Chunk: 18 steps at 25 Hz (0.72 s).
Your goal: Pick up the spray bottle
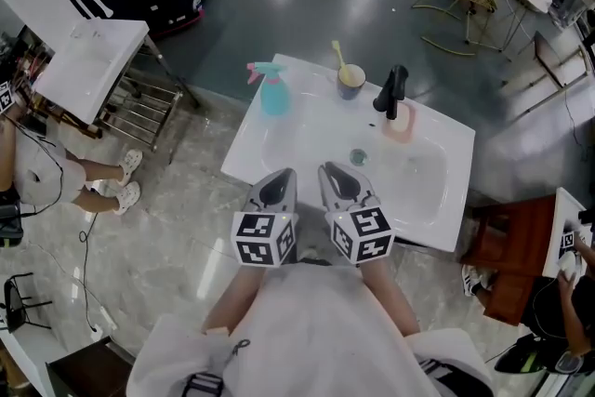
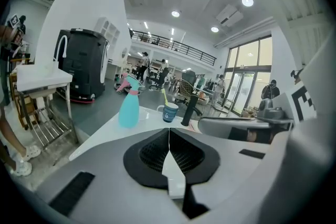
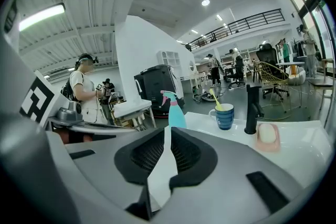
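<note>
Washbasin (image 1: pixel 437 200): white, is lying in front of the person, its bowl sitting between both grippers and the far rim
Spray bottle (image 1: pixel 272 93): teal with a pink trigger, is standing upright on the far left corner of the basin rim, well apart from both grippers
Faucet (image 1: pixel 392 91): black, is standing on the far rim, to the right
Mug (image 1: pixel 350 81): blue, is holding a yellow toothbrush (image 1: pixel 339 56) and is sitting between the teal bottle and the black tap
Soap dish (image 1: pixel 400 124): pink, is lying just beside the tap's base
Left gripper (image 1: pixel 282 174): is hovering over the near rim, jaws pressed together, pinching nothing
Right gripper (image 1: pixel 335 170): is hovering just beside it, jaws likewise pressed together and holding nothing
</note>
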Available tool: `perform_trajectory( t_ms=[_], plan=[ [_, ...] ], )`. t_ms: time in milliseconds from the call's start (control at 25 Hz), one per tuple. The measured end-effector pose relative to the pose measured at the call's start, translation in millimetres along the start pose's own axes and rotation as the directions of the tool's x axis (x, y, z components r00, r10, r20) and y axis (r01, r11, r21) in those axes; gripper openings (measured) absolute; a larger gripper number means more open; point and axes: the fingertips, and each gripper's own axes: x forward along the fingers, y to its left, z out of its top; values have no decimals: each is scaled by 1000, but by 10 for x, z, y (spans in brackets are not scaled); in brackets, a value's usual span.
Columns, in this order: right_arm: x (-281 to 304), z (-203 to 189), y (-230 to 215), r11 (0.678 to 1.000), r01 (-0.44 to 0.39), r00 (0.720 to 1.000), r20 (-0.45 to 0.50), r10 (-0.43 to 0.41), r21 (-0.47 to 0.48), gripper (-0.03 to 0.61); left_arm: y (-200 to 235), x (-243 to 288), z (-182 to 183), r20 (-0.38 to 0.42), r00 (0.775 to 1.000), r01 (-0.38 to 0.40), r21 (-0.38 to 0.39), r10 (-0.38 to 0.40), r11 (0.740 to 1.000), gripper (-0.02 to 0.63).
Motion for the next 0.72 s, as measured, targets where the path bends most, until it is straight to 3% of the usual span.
perform_trajectory(
  t_ms=[280, 400, 720],
  plan=[
    [368, 190, -56, 1000, -4, 1000, 1, 4, -12, 34, 261, 230, 229, 6, 1000, -6, -8, 6, 1000, 26],
    [532, 241, -32, 999, -32, 999, -7, 32, -4, 144, 381, 313, 297, 5, 1000, -10, -12, 10, 1000, 26],
    [984, 405, -24, 1000, -9, 1000, -4, 9, -5, 187, 763, 527, 511, -4, 1000, 9, -15, -9, 1000, 26]
  ],
)
